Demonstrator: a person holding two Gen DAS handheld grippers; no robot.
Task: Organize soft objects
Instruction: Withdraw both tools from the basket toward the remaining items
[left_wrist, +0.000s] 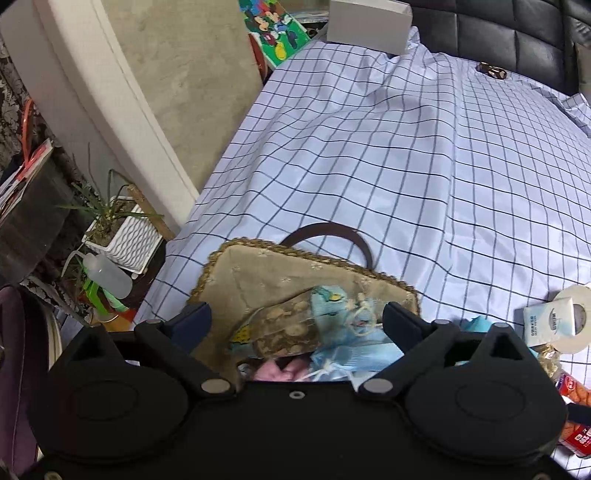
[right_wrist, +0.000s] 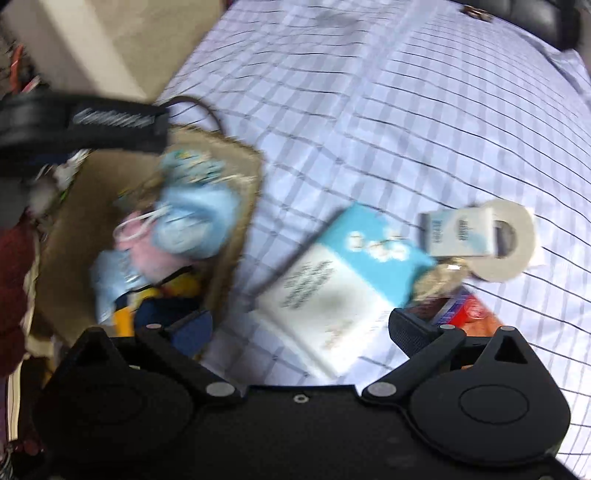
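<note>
Setting: a bed (left_wrist: 369, 147) under a white sheet with a dark grid, a black padded headboard (left_wrist: 498, 33) at the far end.

Container: a tan woven basket (left_wrist: 236, 273) with a brown handle (left_wrist: 332, 230), sitting on the near left part of the bed.

Contents: soft pieces piled inside the basket, among them a light blue knitted item (left_wrist: 332, 306), a brown patterned cloth (left_wrist: 288, 328) and something pink (left_wrist: 280, 371); a yellow and dark blue piece shows in the right wrist view.

Left gripper (left_wrist: 295, 317): poised over the basket's pile, jaws spread wide, nothing between them.

Right gripper (right_wrist: 299, 325): above the sheet just right of the basket, jaws wide apart and empty; its view is blurred.

Loose items: a blue-and-white tissue pack (right_wrist: 343, 280) lying just beside the basket, directly ahead of the right gripper; a tape roll (right_wrist: 513, 240) with a small white packet (right_wrist: 458, 232) against it, and a red-orange snack packet (right_wrist: 472, 314) near them.

Step in hand: by my reading, gathering soft goods into the basket, with a fair share already in.

Next move: probably the tissue pack. The right gripper would need to lower over it, close across its narrower side and carry it over the basket rim; the pack will give under the squeeze.

Bystanders: a potted plant (left_wrist: 114, 225) and a spray bottle (left_wrist: 107, 273) on the floor to the left.
</note>
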